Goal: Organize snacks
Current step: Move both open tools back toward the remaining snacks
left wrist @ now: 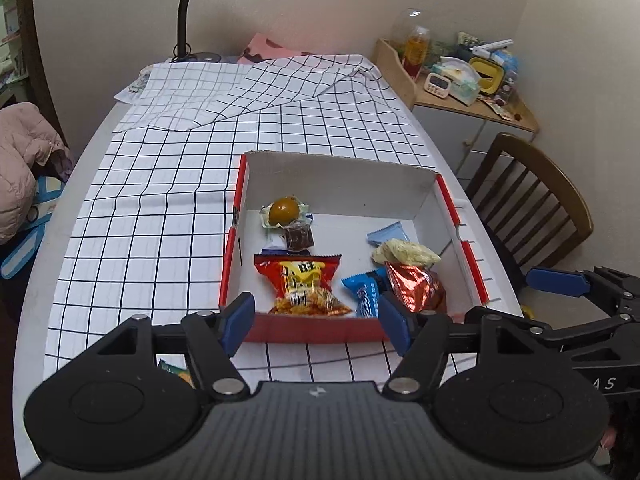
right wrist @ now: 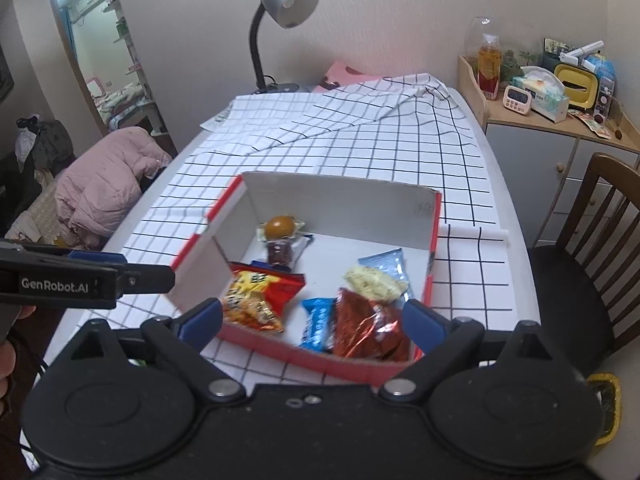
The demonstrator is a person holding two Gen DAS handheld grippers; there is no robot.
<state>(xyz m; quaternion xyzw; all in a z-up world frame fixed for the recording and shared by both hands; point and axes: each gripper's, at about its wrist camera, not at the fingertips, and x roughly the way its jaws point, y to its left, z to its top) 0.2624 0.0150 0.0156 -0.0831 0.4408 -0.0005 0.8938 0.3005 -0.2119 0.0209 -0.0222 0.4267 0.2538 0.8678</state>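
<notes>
A red-edged white cardboard box [left wrist: 344, 184] [right wrist: 340, 196] stands on the checked tablecloth. It holds several snacks: a red-yellow chip bag [left wrist: 304, 284] [right wrist: 256, 296], a blue wrapped bar [left wrist: 364, 294] [right wrist: 318, 322], a shiny red packet [left wrist: 416, 286] [right wrist: 370, 328], a pale packet [left wrist: 404, 252] [right wrist: 374, 284], a light blue wrapper [left wrist: 388, 234] [right wrist: 384, 260], a brown egg pack [left wrist: 284, 210] [right wrist: 280, 226] and a dark cube [left wrist: 298, 236] [right wrist: 280, 252]. My left gripper [left wrist: 316, 324] is open and empty at the box's near wall. My right gripper [right wrist: 312, 320] is open and empty over the near wall.
A desk lamp [right wrist: 280, 24] stands at the table's far end. A wooden chair [right wrist: 592, 240] is to the right, a cluttered cabinet [right wrist: 560, 96] behind it. A pink jacket [right wrist: 104, 188] lies left. A green-orange packet [left wrist: 176, 372] peeks under my left gripper.
</notes>
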